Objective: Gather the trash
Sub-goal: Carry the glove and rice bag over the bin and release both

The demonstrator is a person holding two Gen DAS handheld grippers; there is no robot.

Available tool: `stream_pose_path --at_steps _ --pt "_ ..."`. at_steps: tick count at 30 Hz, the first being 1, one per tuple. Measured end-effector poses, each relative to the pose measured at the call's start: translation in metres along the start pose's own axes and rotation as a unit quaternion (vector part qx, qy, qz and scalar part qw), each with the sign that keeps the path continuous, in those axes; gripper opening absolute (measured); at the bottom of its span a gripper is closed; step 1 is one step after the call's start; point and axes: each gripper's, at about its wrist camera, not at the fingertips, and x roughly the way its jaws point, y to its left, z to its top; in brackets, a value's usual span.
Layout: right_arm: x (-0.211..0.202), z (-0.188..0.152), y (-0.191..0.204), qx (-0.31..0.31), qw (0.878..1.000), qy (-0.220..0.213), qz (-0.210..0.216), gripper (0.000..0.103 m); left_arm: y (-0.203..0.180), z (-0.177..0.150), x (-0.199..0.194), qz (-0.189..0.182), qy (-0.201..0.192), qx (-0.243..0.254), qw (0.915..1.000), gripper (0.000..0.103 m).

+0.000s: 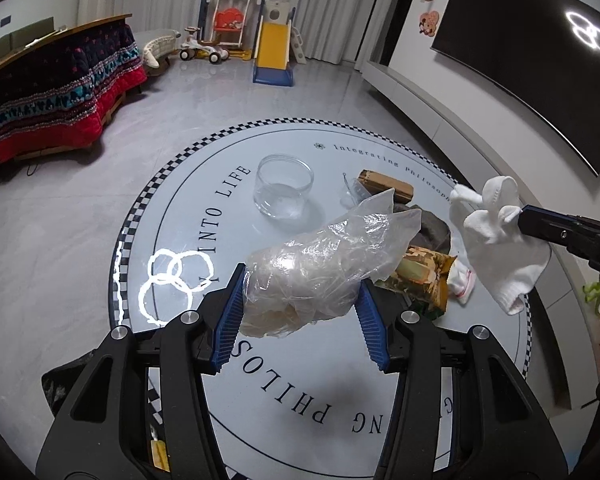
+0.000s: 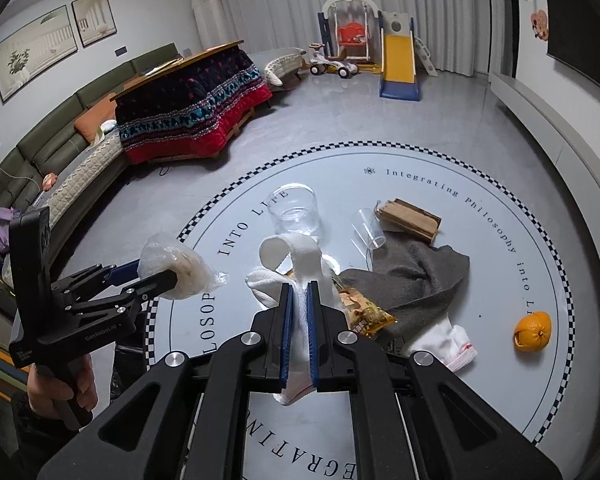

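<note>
We find a crumpled clear plastic bag (image 1: pixel 320 268), something pale inside, raised above the table at left. A white glove (image 2: pixel 296 280) hangs at right. A torn snack wrapper (image 2: pixel 364 310) lies flat on the table, near centre.

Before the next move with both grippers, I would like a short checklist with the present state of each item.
1. Left gripper clamps the plastic bag: ok.
2. Right gripper shut on the white glove: ok.
3. Both loads lifted off the round table: ok.
4. Table free of trash: not ok, the snack wrapper lies there.
5. Trash bin located: cannot tell, none in view.
</note>
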Motion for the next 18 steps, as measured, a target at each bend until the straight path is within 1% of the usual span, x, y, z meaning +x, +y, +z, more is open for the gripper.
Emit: stream_pose_path --at_steps 3,7,18 --pt "-0.007 -0.001 0.019 -0.012 1.000 -0.005 0.005 0.008 0.008 -0.009 -0.014 0.005 -0.010 -0.006 0.9999 0.051" --pt "-0.006 -0.007 0.047 -0.031 0.999 -0.005 0.018 0.008 0.025 -0.025 -0.033 0.015 -0.018 -0.020 0.9995 0.051" --pt "0.029 -0.034 0.131 -0.077 0.994 0.028 0.074 0.008 0.081 -0.080 -0.082 0.065 -0.032 -0.066 0.9952 0.051"
